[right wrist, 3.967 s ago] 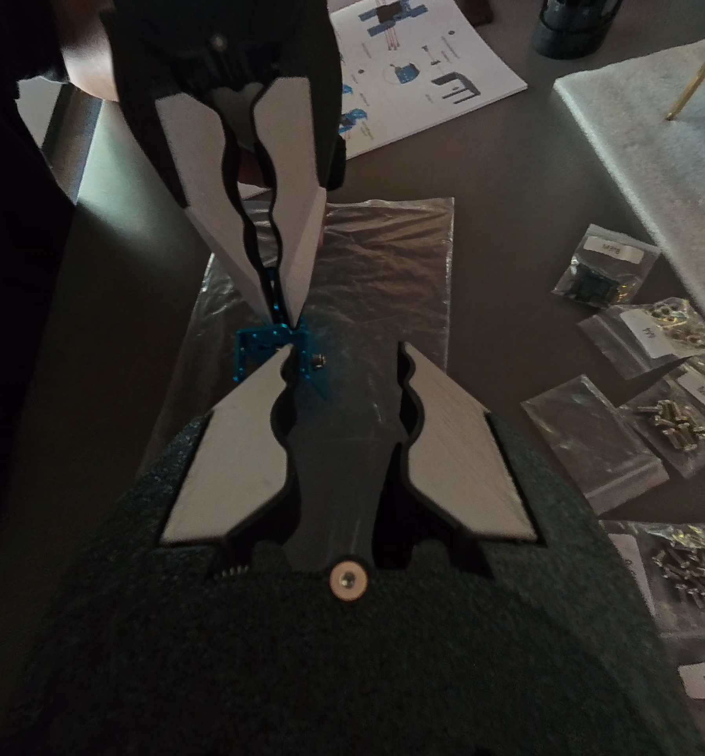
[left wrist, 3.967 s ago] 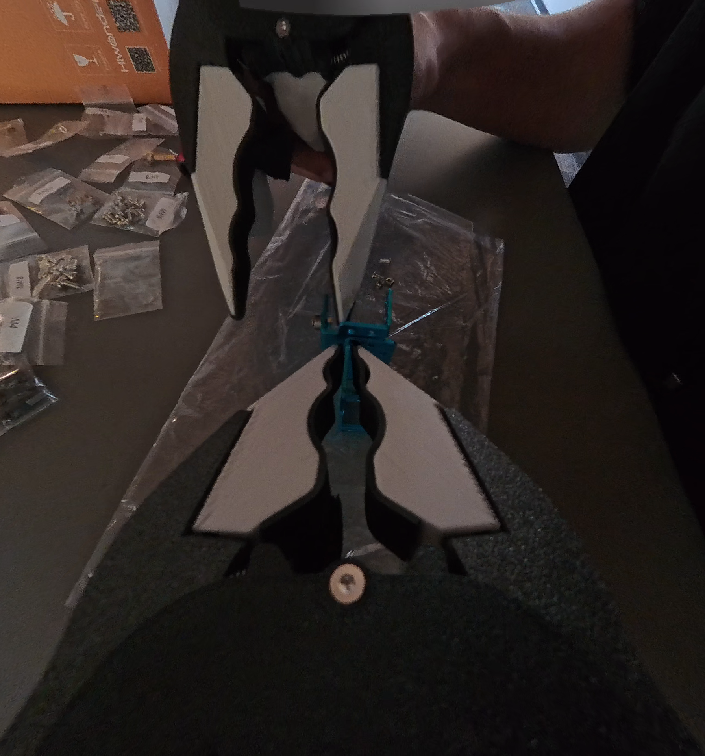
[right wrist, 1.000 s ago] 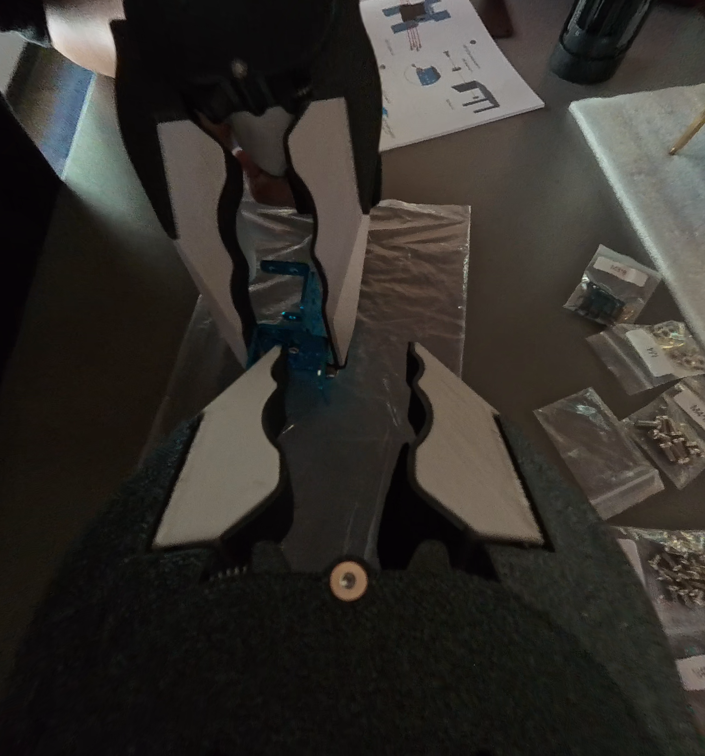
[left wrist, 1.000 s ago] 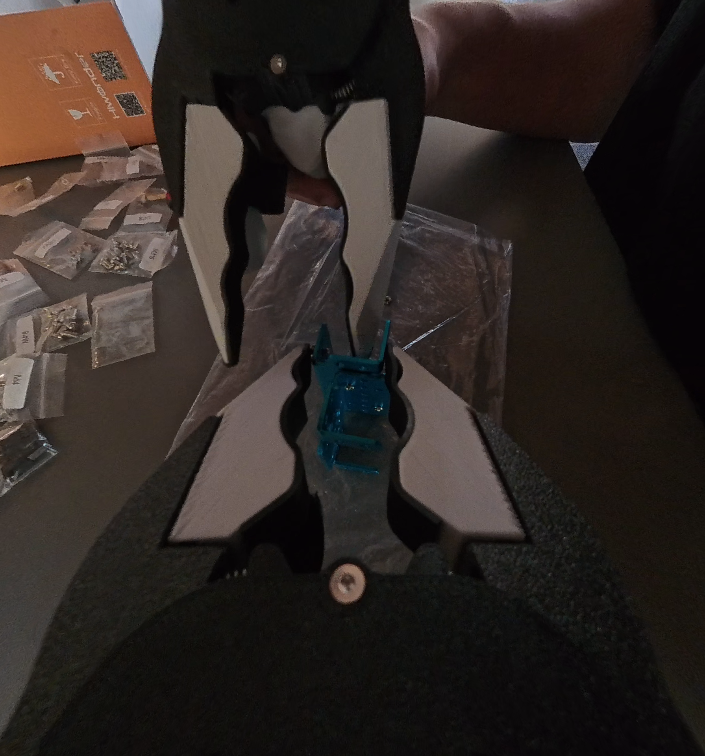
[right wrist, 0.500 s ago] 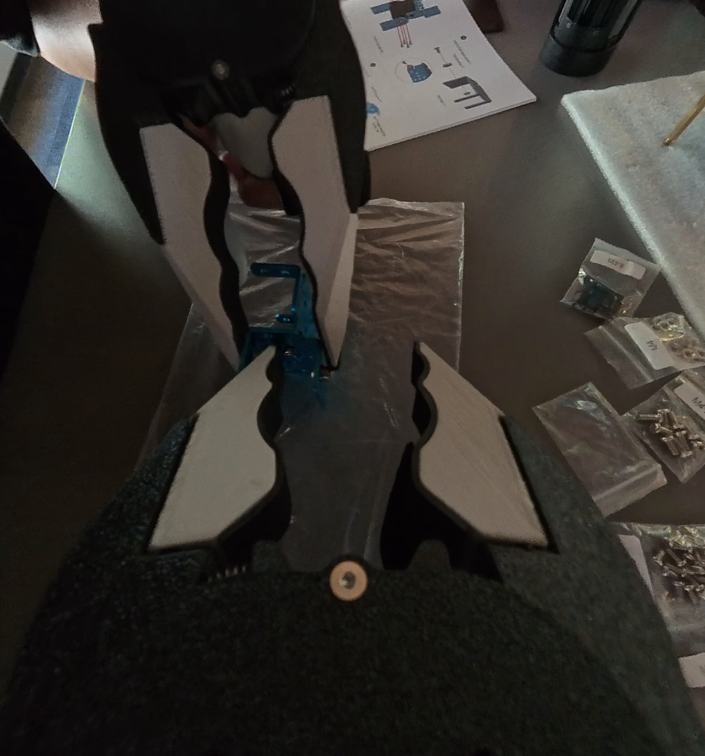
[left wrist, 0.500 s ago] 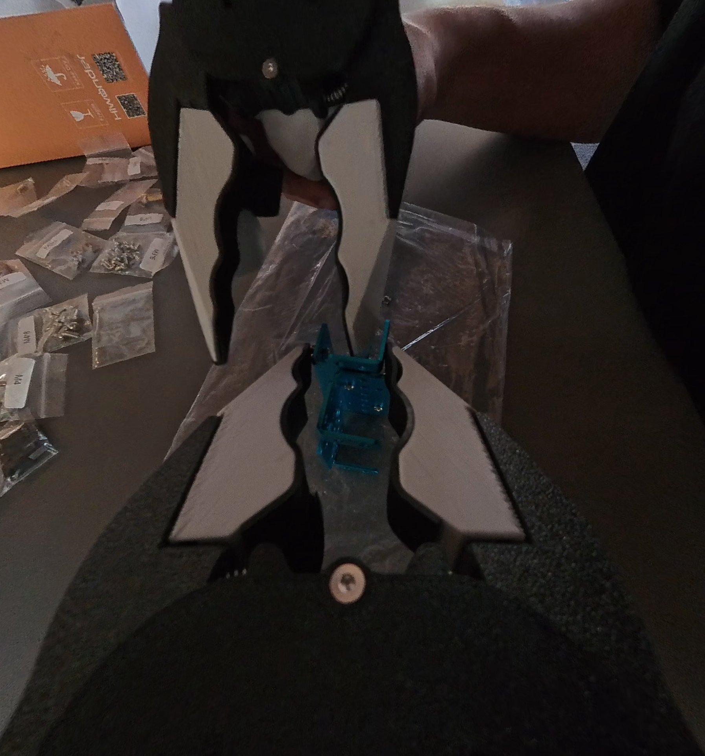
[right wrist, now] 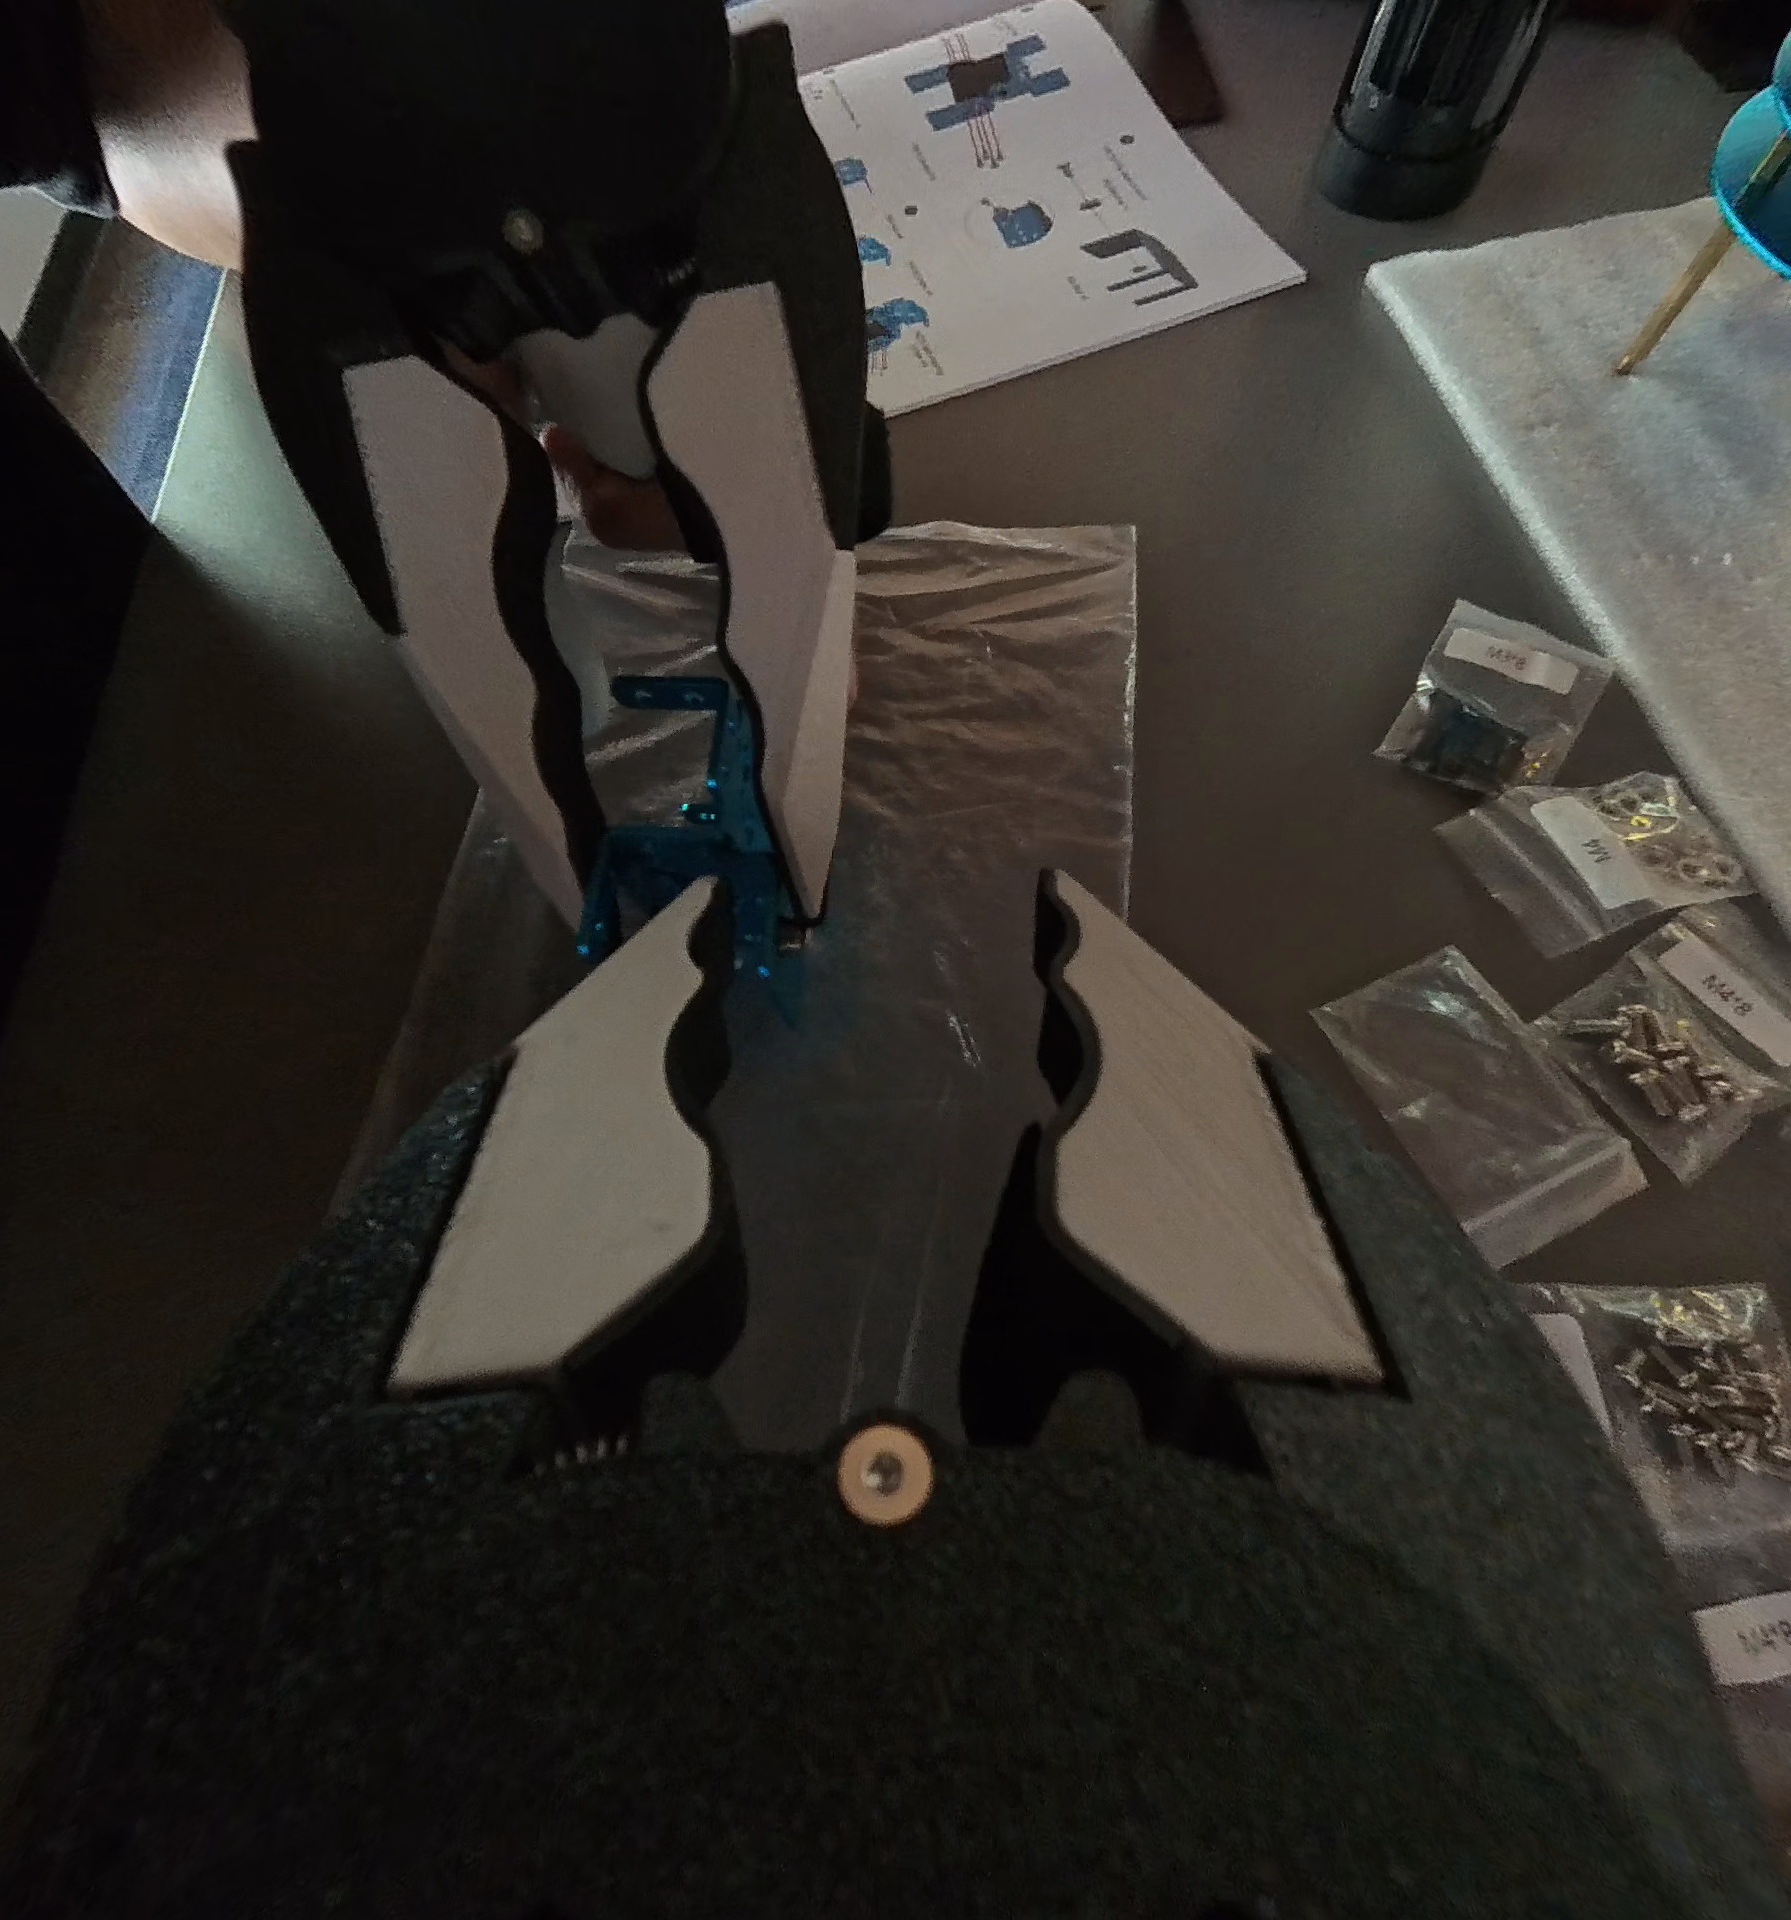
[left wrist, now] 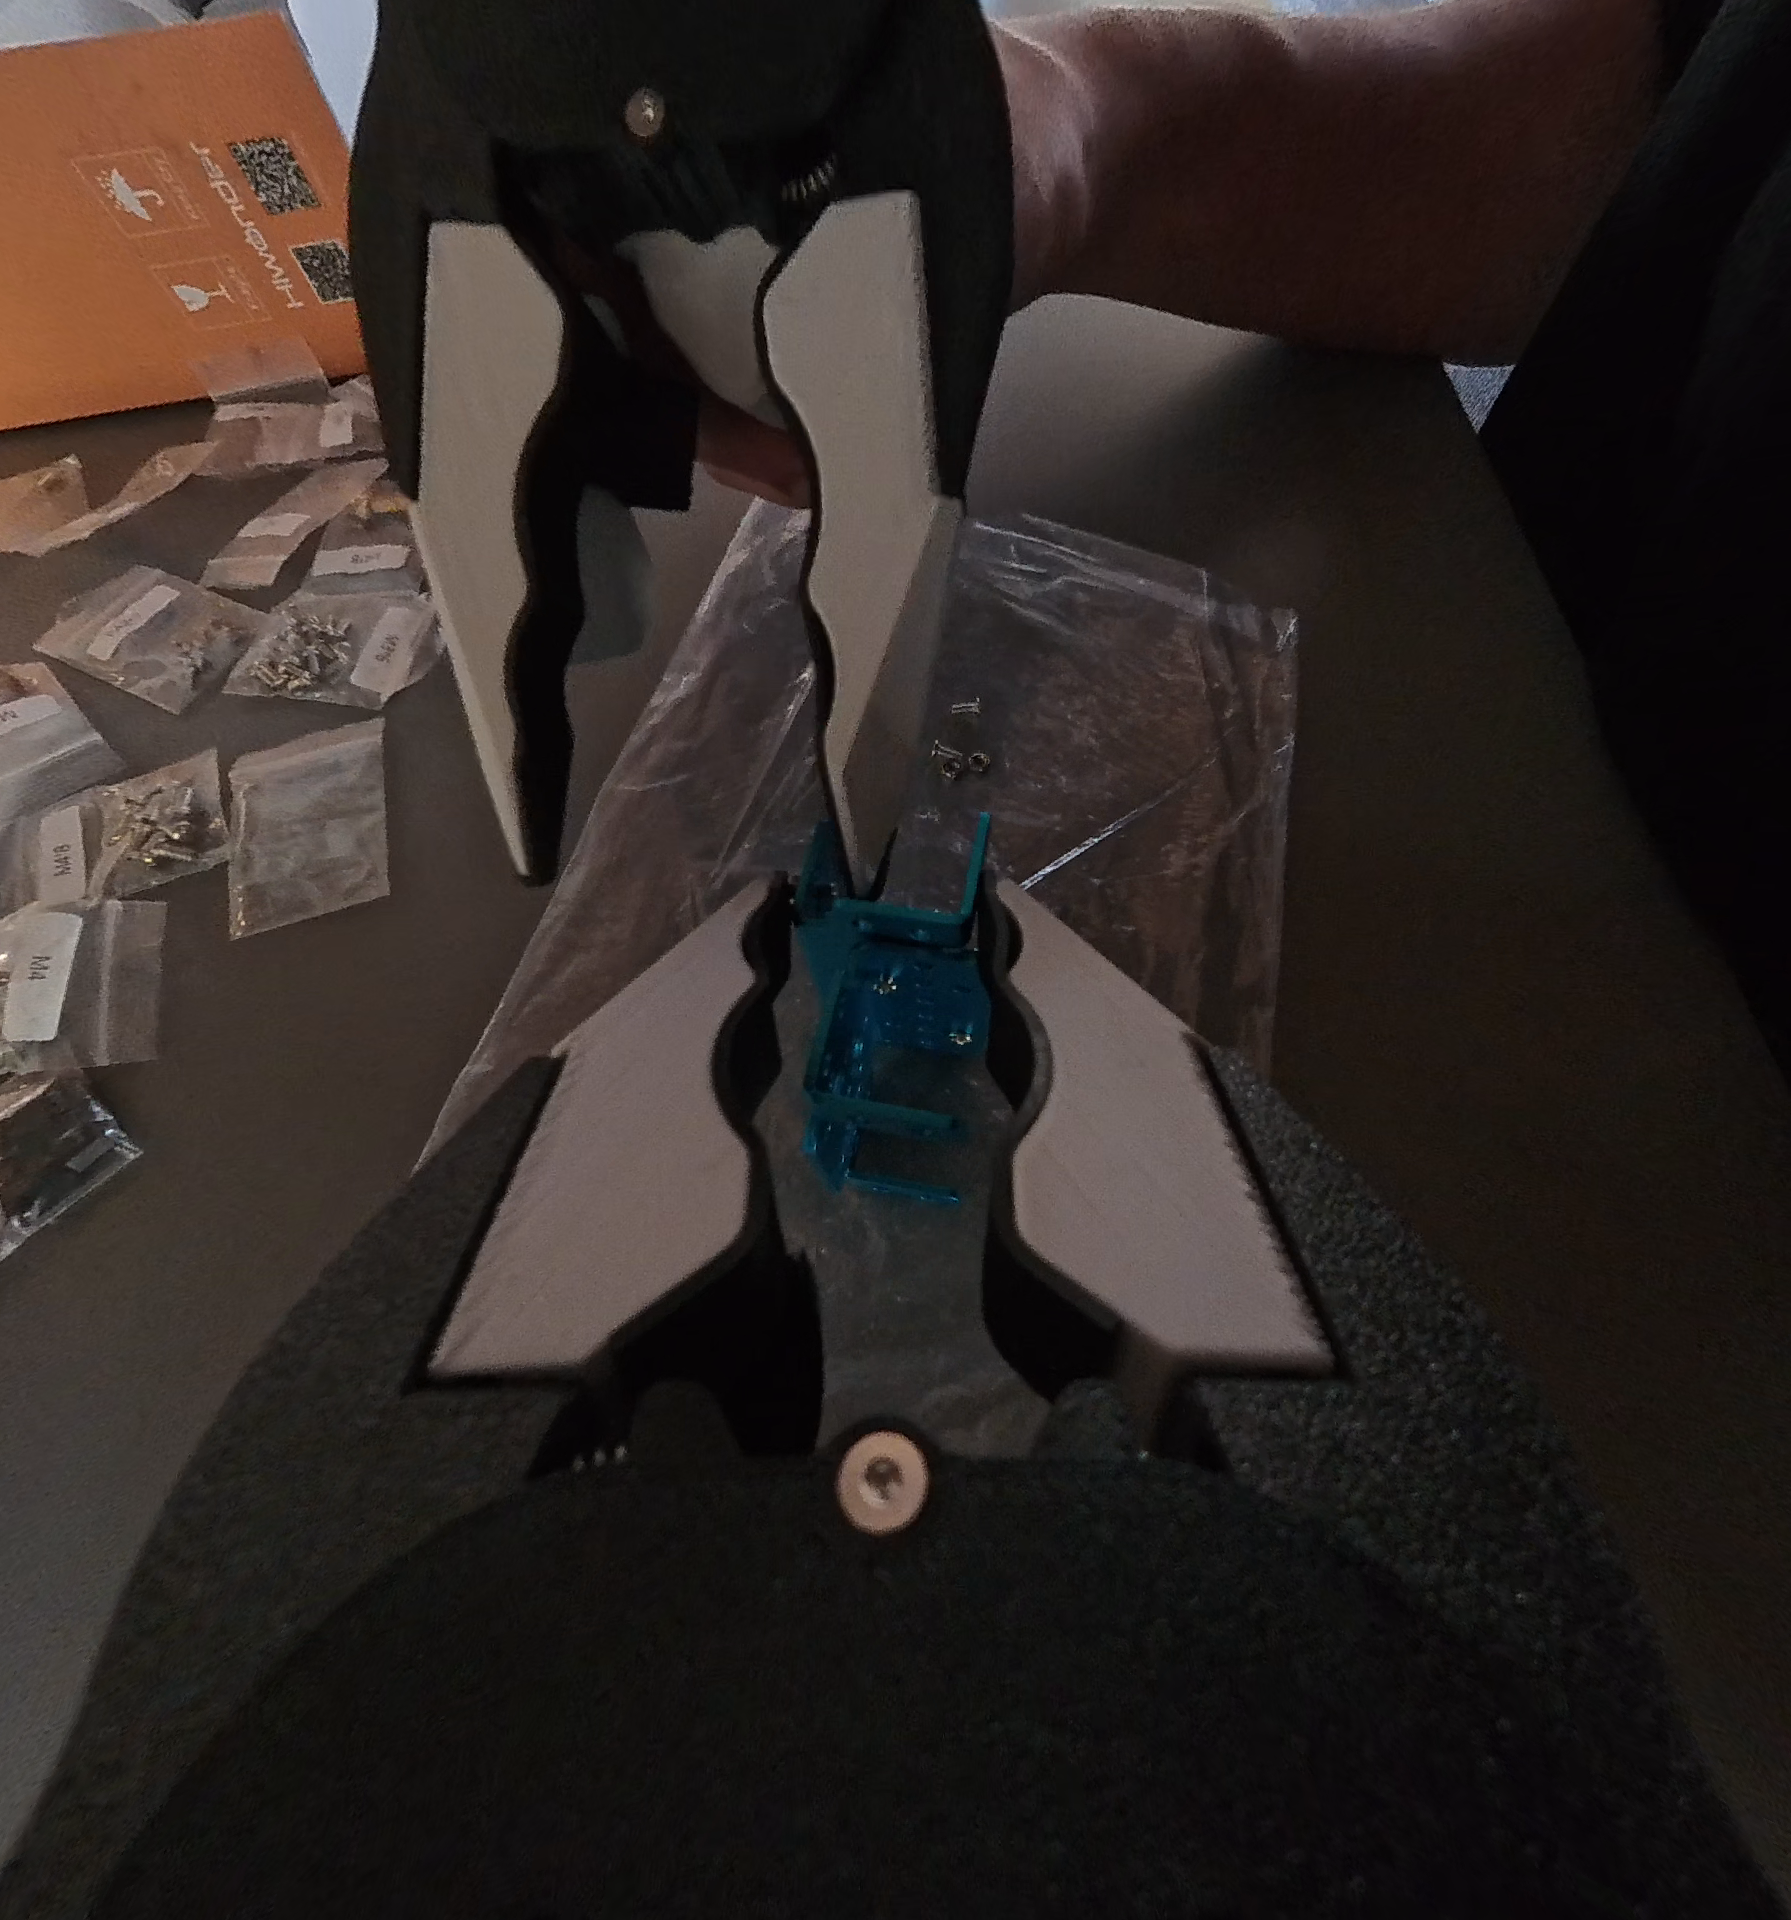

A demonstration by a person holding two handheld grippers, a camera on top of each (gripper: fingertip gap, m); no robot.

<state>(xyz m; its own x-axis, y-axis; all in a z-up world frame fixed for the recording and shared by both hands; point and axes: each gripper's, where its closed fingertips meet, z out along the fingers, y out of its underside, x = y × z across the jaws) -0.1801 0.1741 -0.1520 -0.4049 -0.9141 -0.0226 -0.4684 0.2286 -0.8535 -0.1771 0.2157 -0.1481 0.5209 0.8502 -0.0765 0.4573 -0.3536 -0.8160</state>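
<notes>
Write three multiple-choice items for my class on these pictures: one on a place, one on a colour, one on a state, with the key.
1. Where does the blue bracket lie?
A. on a white foam sheet
B. on the clear plastic bag
C. on a booklet

2. What colour is the box in the left wrist view?
A. orange
B. green
C. white

3. How do the jaws of the left gripper stand?
A. shut on a screw bag
B. out of view
C. open

Key: 1 B, crinkled plastic shows under it; 2 A, its face is orange; 3 C, a wide gap shows, with the bracket between them.

Bracket (left wrist: pixel 886 1023) on plastic sheet (left wrist: pixel 1130 665), between grippers
</notes>
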